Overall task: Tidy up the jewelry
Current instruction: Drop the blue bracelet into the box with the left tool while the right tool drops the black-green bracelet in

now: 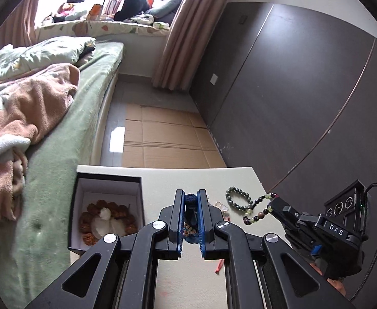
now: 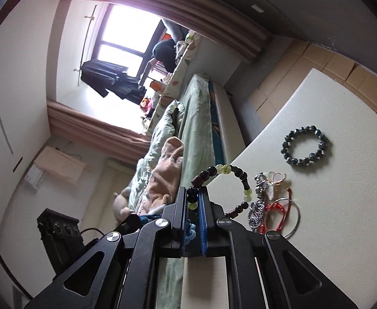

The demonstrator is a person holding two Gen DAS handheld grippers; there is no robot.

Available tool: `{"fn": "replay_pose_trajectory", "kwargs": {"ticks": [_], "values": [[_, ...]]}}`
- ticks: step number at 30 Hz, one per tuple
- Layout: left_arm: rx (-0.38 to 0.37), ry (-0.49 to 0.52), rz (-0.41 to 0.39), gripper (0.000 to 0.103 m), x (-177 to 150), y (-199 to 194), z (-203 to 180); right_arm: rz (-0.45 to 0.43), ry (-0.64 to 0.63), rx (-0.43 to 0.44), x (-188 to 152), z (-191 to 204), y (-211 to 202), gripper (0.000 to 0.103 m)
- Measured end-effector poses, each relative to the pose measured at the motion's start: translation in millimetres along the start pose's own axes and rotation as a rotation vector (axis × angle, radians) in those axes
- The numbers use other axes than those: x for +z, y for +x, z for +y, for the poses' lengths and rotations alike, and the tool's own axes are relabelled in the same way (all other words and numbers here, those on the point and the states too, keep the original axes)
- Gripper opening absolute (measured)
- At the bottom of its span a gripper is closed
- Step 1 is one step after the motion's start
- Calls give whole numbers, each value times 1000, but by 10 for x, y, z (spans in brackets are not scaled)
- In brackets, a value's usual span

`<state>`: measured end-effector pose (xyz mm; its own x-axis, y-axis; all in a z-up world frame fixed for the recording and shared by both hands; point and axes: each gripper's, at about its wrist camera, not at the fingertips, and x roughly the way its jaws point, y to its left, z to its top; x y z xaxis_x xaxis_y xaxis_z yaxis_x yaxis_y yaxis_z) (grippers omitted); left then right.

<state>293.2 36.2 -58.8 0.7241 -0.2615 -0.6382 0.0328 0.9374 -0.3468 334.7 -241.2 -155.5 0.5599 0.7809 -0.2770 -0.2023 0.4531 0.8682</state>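
My left gripper point(image 1: 190, 200) is shut on a blue corded beaded piece point(image 1: 190, 207), held just right of an open black jewelry box point(image 1: 106, 180). The box holds a brown bead strand point(image 1: 95, 207) and white pieces. My right gripper point(image 2: 193, 195) is shut on a dark-and-green bead bracelet point(image 2: 224, 171), lifted above the white table; it also shows in the left wrist view point(image 1: 259, 207). A dark grey-green bead bracelet point(image 2: 305, 145) lies on the table. A butterfly pendant point(image 2: 275, 179), a silver chain point(image 2: 257, 206), a red cord point(image 2: 274, 209) and a thin bangle point(image 2: 296, 215) lie beside my right gripper.
The white table point(image 2: 342, 231) stands between a bed with green sheet point(image 1: 59, 167) and a dark wardrobe wall point(image 1: 304, 103). Cardboard point(image 1: 162, 139) covers the floor beyond the table. A small red piece point(image 1: 219, 266) lies on the table near my left gripper.
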Motion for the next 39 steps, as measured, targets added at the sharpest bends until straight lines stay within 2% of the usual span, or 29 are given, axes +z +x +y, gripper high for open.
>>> {"fn": "replay_pose_trajectory", "kwargs": {"ticks": [6,10,14,17,19,20,21,23,25,31,32,33,34,35,38,39], "values": [[46,-37,-34,9,83,-145,317,44,-55,-18,-95,141,217,10],[86,-55,-28,9,89,-118,503,80,-89,-36,-197,237,367,10],[166,-51,53,11,47,42,639,112,-147,-25,-291,419,509,10],[166,-75,95,12,-35,101,773,136,-178,-2,-349,530,648,10],[170,-85,102,19,-88,94,850,143,-192,16,-381,604,742,10],[175,-86,103,35,-115,78,865,147,-195,27,-400,631,784,10],[176,-87,99,59,-133,54,887,152,-198,37,-425,652,823,10],[172,-85,63,85,-162,-36,913,164,-201,56,-480,684,881,10],[178,-80,27,88,-177,-134,934,176,-212,67,-521,728,946,10],[206,-108,23,88,-192,-238,1090,238,-218,95,-634,820,1216,11],[213,-115,17,88,-199,-260,1120,271,-215,85,-662,810,1292,13],[223,-123,13,88,-203,-270,1151,311,-212,60,-699,793,1366,27],[234,-133,16,88,-210,-274,1180,348,-205,25,-725,767,1431,49],[241,-142,22,88,-214,-270,1202,359,-192,1,-738,737,1459,54],[245,-135,25,88,-229,-274,1184,350,-158,21,-709,686,1385,64],[247,-117,21,88,-231,-276,1145,345,-166,23,-693,700,1342,74]]}}
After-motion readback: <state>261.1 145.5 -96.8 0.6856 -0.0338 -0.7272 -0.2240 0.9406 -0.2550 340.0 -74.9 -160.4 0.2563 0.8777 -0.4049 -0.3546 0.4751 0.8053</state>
